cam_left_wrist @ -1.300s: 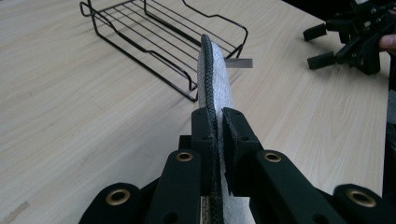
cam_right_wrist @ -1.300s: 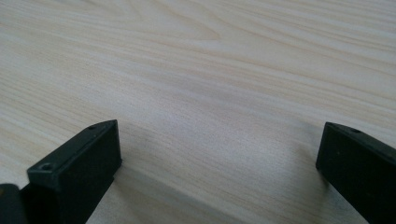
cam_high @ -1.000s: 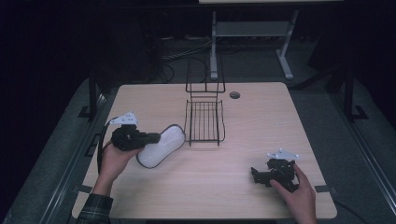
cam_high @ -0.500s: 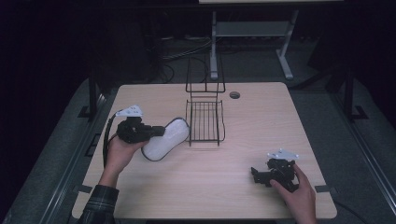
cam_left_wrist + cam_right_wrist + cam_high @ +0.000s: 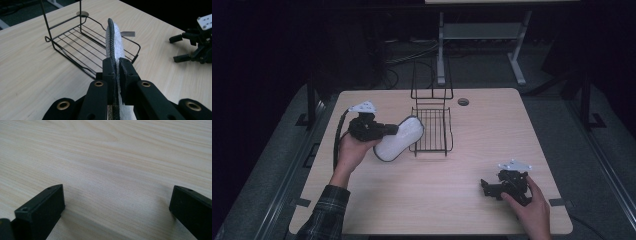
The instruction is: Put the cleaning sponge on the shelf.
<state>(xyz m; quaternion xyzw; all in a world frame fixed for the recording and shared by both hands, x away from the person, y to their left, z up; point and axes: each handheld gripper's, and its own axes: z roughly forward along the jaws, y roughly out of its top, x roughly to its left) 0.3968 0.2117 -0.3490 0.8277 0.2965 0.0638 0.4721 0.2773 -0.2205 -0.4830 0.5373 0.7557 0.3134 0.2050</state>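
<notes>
Insole (image 5: 115,42): white fuzzy cloth, dark woven edge. Rack (image 5: 75,42): black wire metal. Table (image 5: 422,195): matt pale wood.

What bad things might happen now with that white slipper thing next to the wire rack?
1. The left gripper pinches only the edge of the white insole; its long free end could sag or slip out.
2. The insole's tip is right at the wire rack; it might catch on the rim or nudge the light rack across the table.
3. The right gripper rests open, far off, so it probably cannot steady the rack in time.
</notes>
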